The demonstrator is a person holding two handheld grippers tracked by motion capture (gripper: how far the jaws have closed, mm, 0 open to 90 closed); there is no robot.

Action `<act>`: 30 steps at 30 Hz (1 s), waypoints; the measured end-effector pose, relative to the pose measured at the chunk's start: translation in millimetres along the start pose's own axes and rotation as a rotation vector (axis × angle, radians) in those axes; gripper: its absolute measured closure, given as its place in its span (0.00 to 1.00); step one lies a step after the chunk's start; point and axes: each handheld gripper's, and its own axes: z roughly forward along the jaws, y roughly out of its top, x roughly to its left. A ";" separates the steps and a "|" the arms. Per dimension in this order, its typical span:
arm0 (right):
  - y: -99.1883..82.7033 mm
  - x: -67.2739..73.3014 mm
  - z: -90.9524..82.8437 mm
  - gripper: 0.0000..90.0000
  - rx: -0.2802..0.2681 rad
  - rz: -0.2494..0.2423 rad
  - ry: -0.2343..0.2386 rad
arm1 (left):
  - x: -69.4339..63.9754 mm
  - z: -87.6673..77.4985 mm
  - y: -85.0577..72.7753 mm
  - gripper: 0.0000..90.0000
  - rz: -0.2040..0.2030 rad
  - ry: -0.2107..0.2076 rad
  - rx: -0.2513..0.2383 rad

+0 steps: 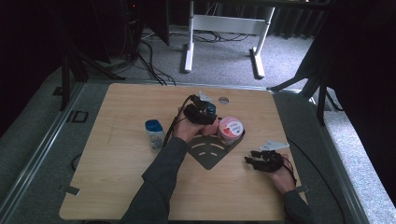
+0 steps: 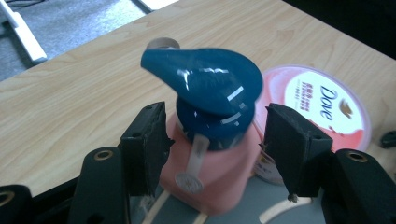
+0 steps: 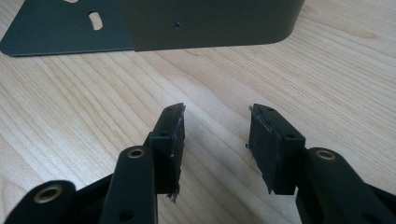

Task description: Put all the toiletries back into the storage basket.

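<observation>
A pink pump bottle (image 2: 210,163) with a dark blue pump head (image 2: 205,81) stands upright on a dark grey metal plate (image 1: 210,156). My left gripper (image 2: 215,135) straddles the bottle just below the pump head; its pads (image 2: 149,140) sit close at either side without squeezing, so it is open. In the high view the left gripper (image 1: 205,113) is at the table's middle, beside a pink Dove tub (image 1: 230,129). My right gripper (image 3: 215,135) hovers open over bare wood, nothing between its fingers, to the right of the plate (image 3: 56,32).
A small clear jar with a blue lid (image 1: 153,134) stands left of the left forearm. The Dove tub (image 2: 322,107) touches the bottle's right side. A round hole (image 1: 223,100) is in the wooden table (image 1: 116,186) near its far edge. White desk legs (image 1: 189,46) stand beyond.
</observation>
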 end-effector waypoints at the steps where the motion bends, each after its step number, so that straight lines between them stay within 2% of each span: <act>1: 0.2 0.3 0.2 0.61 0.000 0.000 0.000 | -0.4 -1.7 -0.8 0.44 0.007 0.001 0.005; 6: 0.4 0.7 0.6 0.61 -0.001 0.000 0.001 | 0.5 -11.8 -6.3 0.45 0.022 -0.007 0.003; 9: 0.3 0.7 0.6 0.61 -0.001 0.000 0.001 | 0.6 -18.8 -9.5 0.49 0.035 -0.054 -0.001; 11: 0.3 0.7 0.6 0.61 -0.002 0.001 0.002 | -0.9 -25.1 -10.1 0.51 0.064 -0.067 0.003; 18: 0.6 1.3 0.9 0.61 -0.002 0.002 0.004 | 0.7 -47.1 -10.4 0.58 0.097 -0.107 -0.010; 30: 0.5 1.1 1.0 0.61 -0.004 0.003 0.004 | 4.5 -72.3 -15.5 0.58 0.142 -0.094 0.010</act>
